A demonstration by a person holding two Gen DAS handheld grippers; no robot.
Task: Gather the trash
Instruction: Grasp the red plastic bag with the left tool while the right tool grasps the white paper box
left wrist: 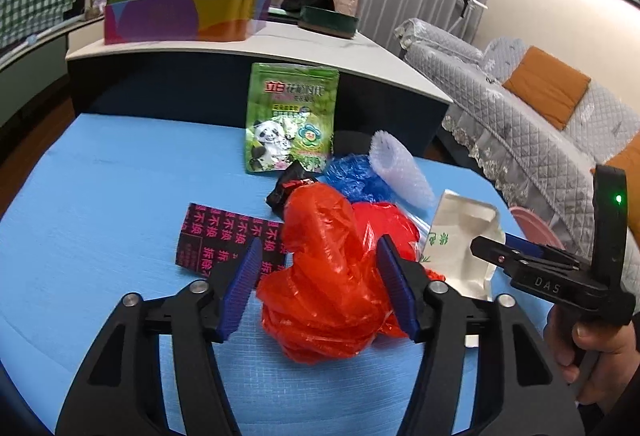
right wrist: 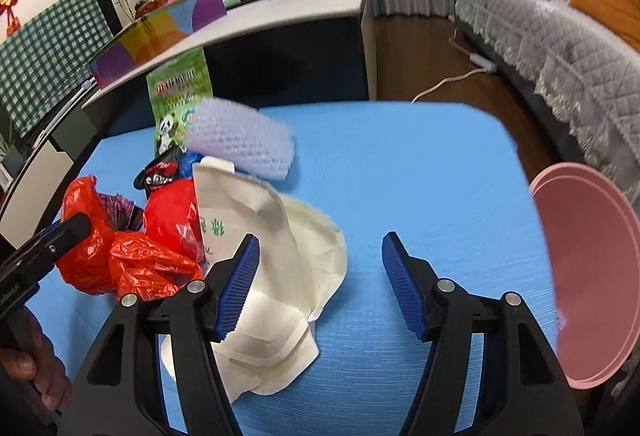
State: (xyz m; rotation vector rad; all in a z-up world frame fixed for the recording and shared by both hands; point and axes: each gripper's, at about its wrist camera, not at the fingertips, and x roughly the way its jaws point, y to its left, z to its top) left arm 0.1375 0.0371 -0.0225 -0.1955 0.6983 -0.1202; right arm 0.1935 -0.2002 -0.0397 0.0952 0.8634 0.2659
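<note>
Approach step: both grippers poised over the trash pile on the blue desk (right wrist: pixel 400 164).

Left gripper (left wrist: pixel 320 284), jaws apart, straddles the red plastic bag (left wrist: pixel 320 276); pads not seen pressing it. Right gripper (right wrist: pixel 316 284), jaws apart, holds nothing, its left pad over the cream paper bag (right wrist: pixel 272 276). Pink basin (right wrist: pixel 592 276) sits at the desk's right edge (likely the drop target). Next, by my reading: close on the red bag, lift, carry to the basin.
</note>
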